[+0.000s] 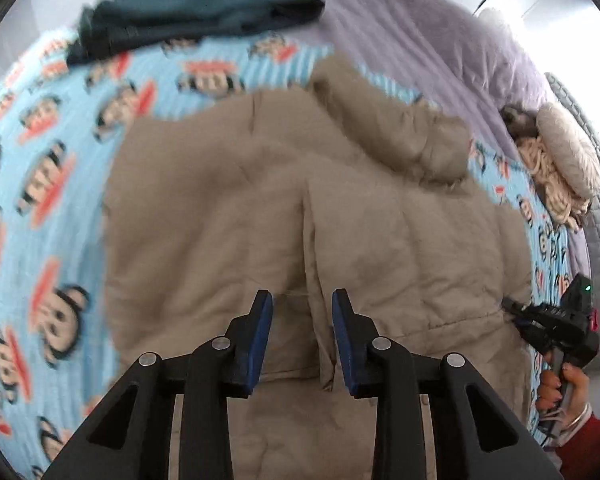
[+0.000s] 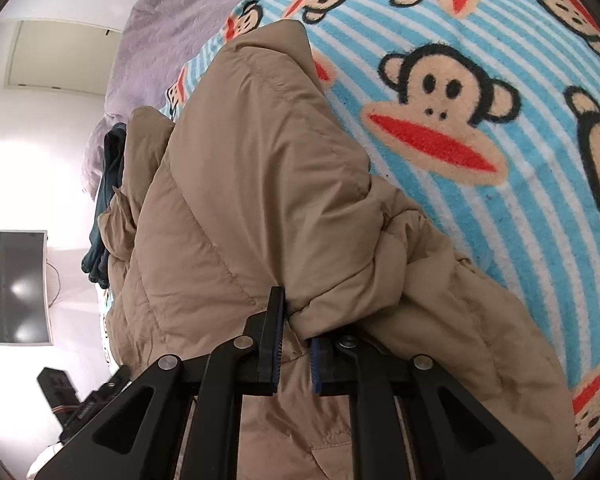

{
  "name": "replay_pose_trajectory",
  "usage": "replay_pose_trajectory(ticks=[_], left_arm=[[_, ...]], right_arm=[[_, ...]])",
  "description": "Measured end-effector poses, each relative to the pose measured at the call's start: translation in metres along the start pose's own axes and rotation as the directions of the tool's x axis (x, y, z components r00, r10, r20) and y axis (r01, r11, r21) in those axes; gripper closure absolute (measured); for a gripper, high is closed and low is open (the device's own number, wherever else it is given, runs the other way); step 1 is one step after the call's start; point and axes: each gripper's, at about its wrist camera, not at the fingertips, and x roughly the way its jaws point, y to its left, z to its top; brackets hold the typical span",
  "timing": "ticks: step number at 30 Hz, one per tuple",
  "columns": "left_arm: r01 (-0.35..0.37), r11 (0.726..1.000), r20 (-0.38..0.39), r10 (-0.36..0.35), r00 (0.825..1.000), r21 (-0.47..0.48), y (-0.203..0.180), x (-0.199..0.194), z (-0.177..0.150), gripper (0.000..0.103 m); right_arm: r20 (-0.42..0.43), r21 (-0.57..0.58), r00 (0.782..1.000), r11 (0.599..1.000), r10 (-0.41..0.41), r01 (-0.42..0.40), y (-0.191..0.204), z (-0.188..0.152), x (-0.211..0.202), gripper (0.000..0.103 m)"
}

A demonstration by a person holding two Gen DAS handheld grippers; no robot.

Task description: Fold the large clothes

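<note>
A large tan padded jacket (image 1: 284, 208) lies spread on a blue blanket with monkey faces (image 1: 40, 184), its hood at the far right. My left gripper (image 1: 302, 300) is open and hovers above the jacket's middle seam, holding nothing. My right gripper (image 1: 512, 308) shows at the jacket's right edge in the left wrist view. In the right wrist view the right gripper (image 2: 296, 320) is shut on a bunched fold of the jacket (image 2: 252, 184), which drapes over the right finger.
A folded dark teal garment (image 1: 196, 16) lies at the far side of the blanket. A lilac fleece cover (image 1: 420, 40) and a fluffy cream pillow (image 1: 568, 152) lie at the right. A monitor (image 2: 22, 288) stands beyond the bed.
</note>
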Motion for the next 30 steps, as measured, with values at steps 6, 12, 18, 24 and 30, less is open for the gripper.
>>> replay_pose_trajectory(ticks=[6,12,18,24,30], left_arm=[[-0.070,0.987,0.019,0.068,0.998,0.144,-0.049,0.026,0.017,0.070],[-0.093,0.982,-0.052,0.102,0.993,0.162,-0.039,0.075,0.009,0.070],[-0.086,0.984,-0.062,0.097,0.993,0.156,-0.031,0.076,0.011,0.070],[-0.099,0.985,-0.046,0.106,0.993,0.142,-0.033,0.079,0.005,0.070],[-0.091,0.986,-0.036,0.097,0.995,0.143,-0.034,0.086,0.007,0.070]], right_arm=[[-0.008,-0.020,1.000,0.999,-0.026,0.025,0.005,-0.001,-0.001,0.091],[-0.085,-0.274,0.996,0.962,-0.037,0.013,0.049,-0.010,-0.037,0.021],[0.024,-0.309,1.000,0.951,0.009,-0.001,0.062,0.039,-0.066,0.019],[-0.017,-0.346,0.993,0.933,-0.116,0.103,0.058,0.084,-0.021,0.101],[-0.024,-0.363,0.978,0.913,-0.208,0.185,0.033,0.081,0.017,0.103]])
